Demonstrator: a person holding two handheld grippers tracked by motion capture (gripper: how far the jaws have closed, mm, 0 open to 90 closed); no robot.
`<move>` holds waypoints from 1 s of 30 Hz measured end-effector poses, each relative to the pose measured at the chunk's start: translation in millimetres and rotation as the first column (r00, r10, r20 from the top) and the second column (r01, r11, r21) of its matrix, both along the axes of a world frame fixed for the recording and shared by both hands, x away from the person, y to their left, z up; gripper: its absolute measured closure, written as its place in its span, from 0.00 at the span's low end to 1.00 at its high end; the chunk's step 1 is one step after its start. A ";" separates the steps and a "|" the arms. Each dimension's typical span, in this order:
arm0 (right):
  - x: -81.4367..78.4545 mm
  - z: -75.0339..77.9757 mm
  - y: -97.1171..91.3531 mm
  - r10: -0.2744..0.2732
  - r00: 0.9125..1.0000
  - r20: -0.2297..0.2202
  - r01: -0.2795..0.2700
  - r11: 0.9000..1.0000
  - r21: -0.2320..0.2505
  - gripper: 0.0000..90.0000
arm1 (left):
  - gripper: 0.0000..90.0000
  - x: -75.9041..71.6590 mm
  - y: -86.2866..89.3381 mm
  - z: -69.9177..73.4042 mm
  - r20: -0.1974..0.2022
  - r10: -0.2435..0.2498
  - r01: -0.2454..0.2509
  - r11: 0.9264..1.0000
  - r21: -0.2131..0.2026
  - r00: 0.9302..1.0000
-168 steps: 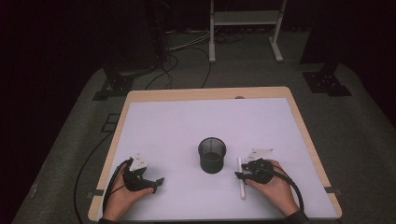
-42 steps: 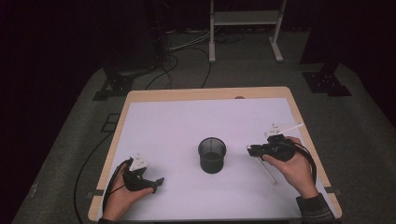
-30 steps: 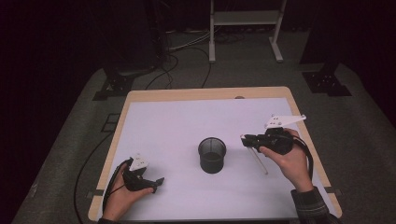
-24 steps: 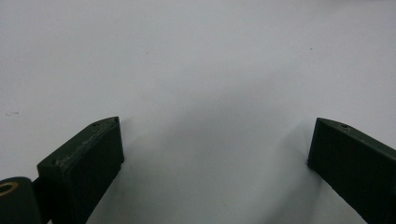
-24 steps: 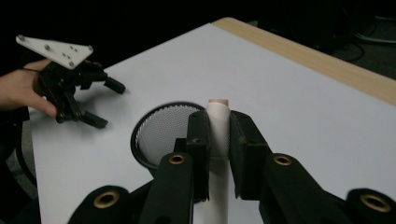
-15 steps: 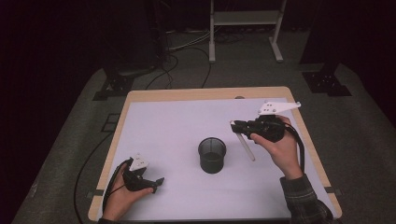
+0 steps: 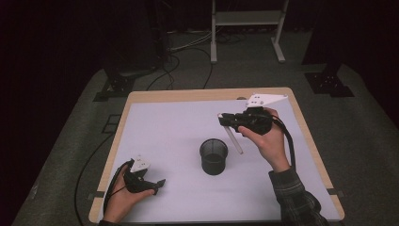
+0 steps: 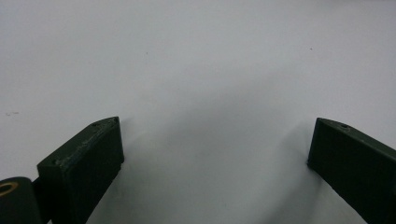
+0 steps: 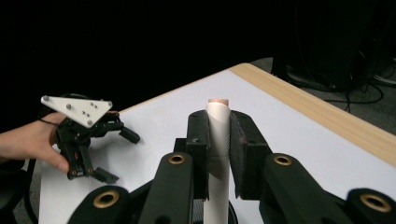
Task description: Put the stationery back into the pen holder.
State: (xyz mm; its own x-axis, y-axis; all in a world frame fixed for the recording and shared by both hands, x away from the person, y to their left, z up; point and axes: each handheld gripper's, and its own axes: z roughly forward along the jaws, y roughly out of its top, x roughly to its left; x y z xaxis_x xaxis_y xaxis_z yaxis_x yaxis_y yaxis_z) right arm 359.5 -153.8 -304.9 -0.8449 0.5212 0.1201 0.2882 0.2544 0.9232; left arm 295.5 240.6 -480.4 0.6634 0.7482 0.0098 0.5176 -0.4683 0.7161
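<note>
Dark floor and cables ring the wide white surface with its pale wooden edge (image 7: 141,95), which I take first as the biggest thing in view. On it, below and to the left of my right tool (image 7: 227,120), stands the black wire-mesh cup (image 7: 213,156), upright with its mouth open, I judge so it can receive a drop-in. That right tool (image 9: 218,135) is clamped on the slim white pen with a pinkish end (image 9: 218,140). From the high view the white pen (image 7: 233,140) hangs slanted down from the tool toward the cup's rim, above the surface, probably carried that way so its tip can be aimed into the mouth. My left tool (image 7: 151,181) sits low at the near left corner, well apart from the cup, jaws spread with nothing between them; I reckon it is simply parked.
</note>
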 end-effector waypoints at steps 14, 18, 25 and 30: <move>12.8 2.4 36.7 0.054 0.999 0.003 -0.054 0.999 -0.010 0.86 | 0.03 -0.1 -0.2 -0.3 0.000 0.002 -0.002 1.000 -0.005 1.000; 16.1 -1.4 40.1 0.059 0.998 -0.007 -0.059 0.998 -0.015 0.86 | 0.03 0.0 -0.1 -0.3 0.001 0.001 -0.001 1.000 -0.004 1.000; 19.9 -14.9 42.6 0.064 0.998 -0.025 -0.065 0.997 -0.030 0.86 | 0.03 0.1 0.0 -0.2 0.001 0.001 -0.001 1.000 -0.002 1.000; 22.6 -27.2 45.5 0.072 0.997 -0.042 -0.074 0.996 -0.043 0.86 | 0.03 0.1 0.0 -0.2 0.002 0.000 0.000 1.000 -0.002 1.000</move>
